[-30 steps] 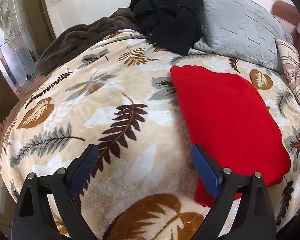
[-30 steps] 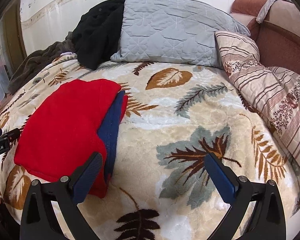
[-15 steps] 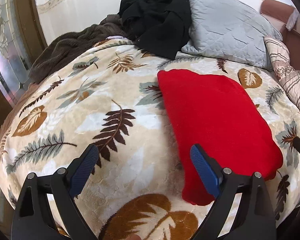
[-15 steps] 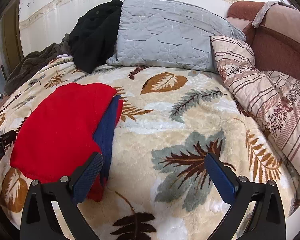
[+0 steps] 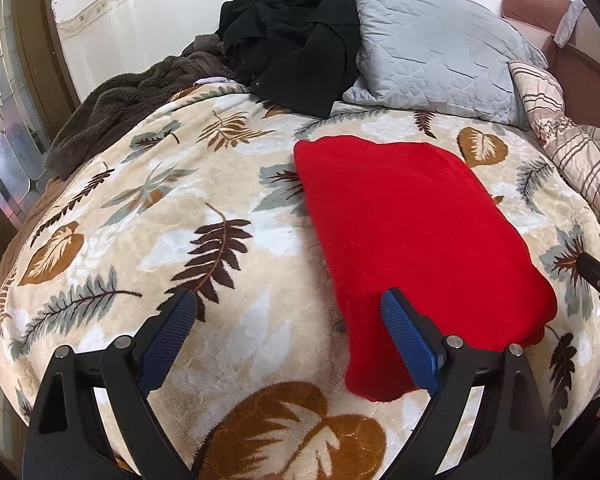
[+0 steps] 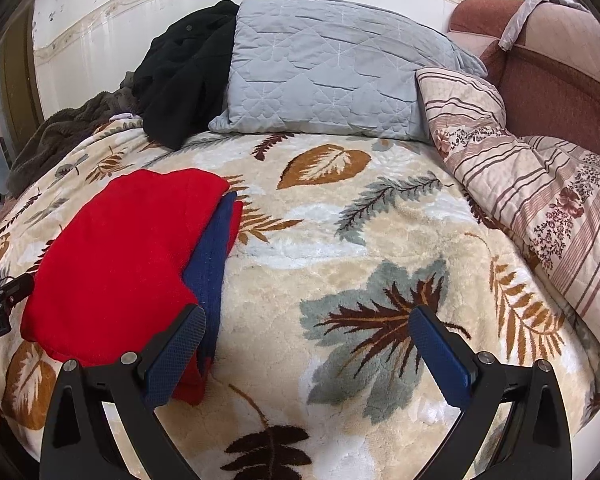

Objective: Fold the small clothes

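Now both tools wide, red garment (image 5: 412, 240) folded.

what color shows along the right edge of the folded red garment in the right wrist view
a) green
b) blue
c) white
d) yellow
b, a blue layer peeks out along the right edge of the folded red garment, which lies flat on the leaf-print blanket.

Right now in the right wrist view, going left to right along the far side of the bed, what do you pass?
Brown fleece blanket → black garment → grey quilted pillow → striped floral quilt → brown sofa back.
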Demonstrator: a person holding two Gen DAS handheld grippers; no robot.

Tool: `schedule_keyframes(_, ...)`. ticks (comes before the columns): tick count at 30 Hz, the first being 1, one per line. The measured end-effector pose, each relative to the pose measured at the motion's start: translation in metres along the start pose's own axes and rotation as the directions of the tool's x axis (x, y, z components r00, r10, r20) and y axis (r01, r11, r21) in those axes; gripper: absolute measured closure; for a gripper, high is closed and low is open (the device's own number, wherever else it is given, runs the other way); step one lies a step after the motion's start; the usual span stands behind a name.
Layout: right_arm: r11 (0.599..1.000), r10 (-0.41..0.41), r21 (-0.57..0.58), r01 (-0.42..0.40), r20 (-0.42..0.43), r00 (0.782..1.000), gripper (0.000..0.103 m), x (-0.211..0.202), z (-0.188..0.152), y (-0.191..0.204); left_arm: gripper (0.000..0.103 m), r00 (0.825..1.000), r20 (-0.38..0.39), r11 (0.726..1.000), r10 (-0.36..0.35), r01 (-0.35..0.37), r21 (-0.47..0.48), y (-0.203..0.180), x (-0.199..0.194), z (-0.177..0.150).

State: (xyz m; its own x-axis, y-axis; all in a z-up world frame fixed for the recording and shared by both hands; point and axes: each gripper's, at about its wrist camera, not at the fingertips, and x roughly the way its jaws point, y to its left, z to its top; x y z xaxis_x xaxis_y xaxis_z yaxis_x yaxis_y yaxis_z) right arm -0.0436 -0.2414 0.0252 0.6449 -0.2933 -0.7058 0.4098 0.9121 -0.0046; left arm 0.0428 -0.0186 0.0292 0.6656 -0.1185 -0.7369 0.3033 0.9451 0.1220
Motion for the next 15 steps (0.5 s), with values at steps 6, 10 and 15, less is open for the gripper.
schedule_keyframes(6,1.000,-0.004,0.007,0.004,-0.003,1.000,0.000,0.000,-0.001,-0.001,0.008,0.999,0.014,0.999,-0.029,0.029,0.016,-0.004,-0.003,-0.001)
schedule_keyframes(10,1.000,-0.005,0.014,0.005,-0.004,1.000,0.000,0.000,-0.001,-0.003,0.008,0.997,0.068,0.999,-0.031,0.029,0.030,-0.005,-0.013,-0.001)
schedule_keyframes(15,1.000,-0.010,0.022,0.010,-0.005,1.000,0.000,-0.001,-0.002,-0.004,0.008,0.998,0.053,0.999,-0.033,0.031,0.040,-0.008,-0.012,0.000)
